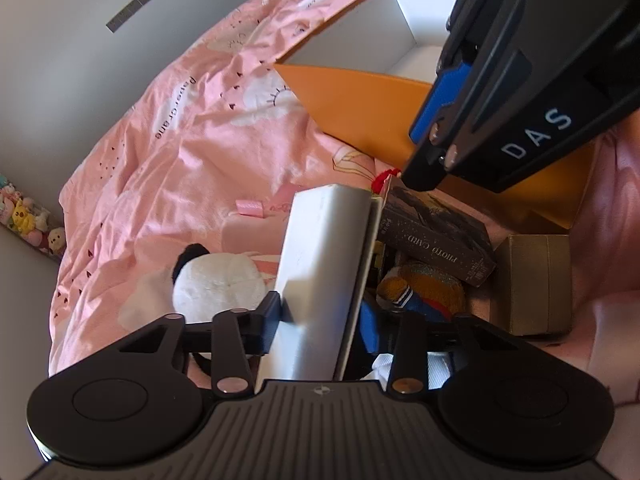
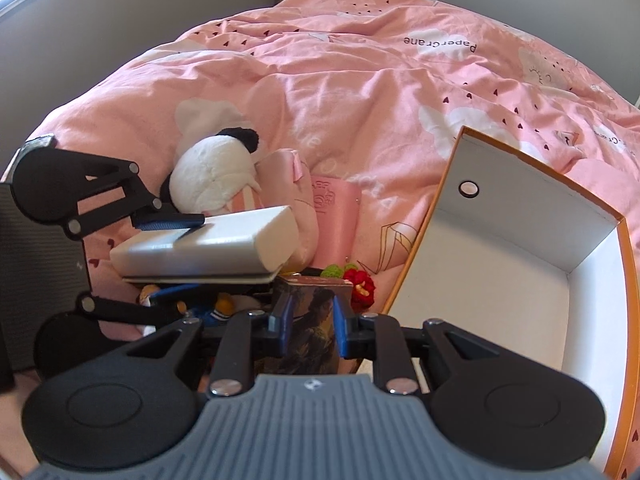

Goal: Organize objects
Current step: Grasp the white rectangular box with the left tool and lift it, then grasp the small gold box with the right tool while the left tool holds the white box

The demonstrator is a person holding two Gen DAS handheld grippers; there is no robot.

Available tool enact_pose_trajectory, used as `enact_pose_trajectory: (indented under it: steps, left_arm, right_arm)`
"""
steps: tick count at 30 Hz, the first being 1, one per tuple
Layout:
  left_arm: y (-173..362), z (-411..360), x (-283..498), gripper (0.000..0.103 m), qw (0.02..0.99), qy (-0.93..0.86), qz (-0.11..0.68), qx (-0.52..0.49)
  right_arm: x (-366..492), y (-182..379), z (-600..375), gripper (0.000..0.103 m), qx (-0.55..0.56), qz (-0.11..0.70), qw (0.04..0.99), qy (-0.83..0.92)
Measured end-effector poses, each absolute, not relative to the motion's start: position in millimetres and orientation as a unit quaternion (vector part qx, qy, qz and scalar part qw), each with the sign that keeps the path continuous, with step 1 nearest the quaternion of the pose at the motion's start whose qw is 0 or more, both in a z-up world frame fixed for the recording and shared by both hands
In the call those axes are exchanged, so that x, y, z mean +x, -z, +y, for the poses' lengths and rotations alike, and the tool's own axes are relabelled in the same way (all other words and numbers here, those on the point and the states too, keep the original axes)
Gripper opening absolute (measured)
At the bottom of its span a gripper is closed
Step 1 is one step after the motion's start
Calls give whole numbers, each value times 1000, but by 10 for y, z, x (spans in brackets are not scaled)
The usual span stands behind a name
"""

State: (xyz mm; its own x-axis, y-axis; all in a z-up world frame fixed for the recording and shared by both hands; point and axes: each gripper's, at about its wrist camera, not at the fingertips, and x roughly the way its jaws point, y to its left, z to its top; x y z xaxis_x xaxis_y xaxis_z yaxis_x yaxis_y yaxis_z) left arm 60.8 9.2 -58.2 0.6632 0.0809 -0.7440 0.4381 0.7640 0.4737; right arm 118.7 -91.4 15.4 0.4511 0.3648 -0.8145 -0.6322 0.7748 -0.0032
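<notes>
Here each hand-held gripper clamps something: left white box, right photo-card box.

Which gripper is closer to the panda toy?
Left. The left gripper, clamping the white box, is right beside the panda toy; the right gripper grips the dark photo-card box, farther off.

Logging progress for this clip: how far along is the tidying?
Nothing looks done: the orange box with white lining is empty. In hand: the left gripper clamps a white rectangular case, the right gripper a dark photo-card box. Left on the bed: panda plush, pink booklet, tan carton.
</notes>
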Motion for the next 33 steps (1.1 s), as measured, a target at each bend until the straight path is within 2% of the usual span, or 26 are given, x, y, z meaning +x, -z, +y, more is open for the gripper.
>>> enact_pose_trajectory:
  steps: [3, 9, 11, 12, 13, 15, 18, 27, 33]
  left_arm:
    - [471, 169, 564, 35, 862, 100, 388, 311]
    - [129, 323, 417, 33, 890, 111, 370, 241]
    - [22, 347, 348, 33, 896, 127, 368, 215]
    - [-21, 361, 313, 33, 898, 134, 367, 203]
    - [-60, 368, 268, 33, 900, 139, 364, 196]
    - [-111, 380, 214, 33, 902, 148, 361, 186]
    - [-115, 420, 188, 33, 905, 152, 361, 168]
    - [51, 621, 206, 34, 914, 116, 375, 106]
    - [131, 641, 195, 34, 915, 114, 372, 102]
  right_arm:
    - [1103, -204, -933, 27, -152, 433, 829, -319]
    - [742, -229, -951, 29, -143, 438, 819, -341]
    - [587, -190, -962, 34, -145, 436, 826, -327]
    - [511, -166, -967, 44, -147, 433, 830, -319]
    - [445, -141, -973, 49, -148, 432, 834, -311]
    - [339, -77, -982, 50, -152, 434, 836, -299]
    - [240, 51, -979, 58, -164, 440, 841, -268]
    - [233, 291, -855, 63, -181, 441, 849, -229]
    - [238, 403, -650, 64, -247, 430, 842, -212]
